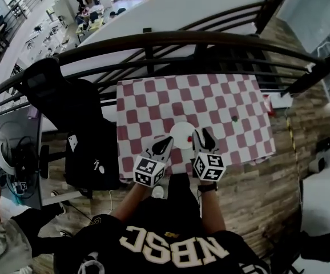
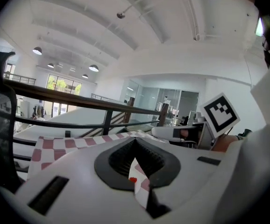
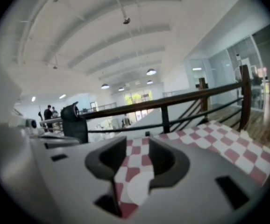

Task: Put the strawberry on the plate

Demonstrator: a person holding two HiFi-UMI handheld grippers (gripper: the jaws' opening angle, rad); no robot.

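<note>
Clearly, strawberry (image 1: 234,117) lies beyond right tongs (image 1: 204,135).

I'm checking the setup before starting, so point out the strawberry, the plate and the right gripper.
strawberry (image 1: 234,117), head view, its middle.
plate (image 1: 181,133), head view, bare middle.
right gripper (image 1: 203,135), head view, midway between its parted fingertips.

matt checked cloth (image 1: 210,104), a smooth white plate (image 1: 182,135), a dark metal railing (image 1: 153,39), wood-plank floor (image 1: 250,193).
</note>
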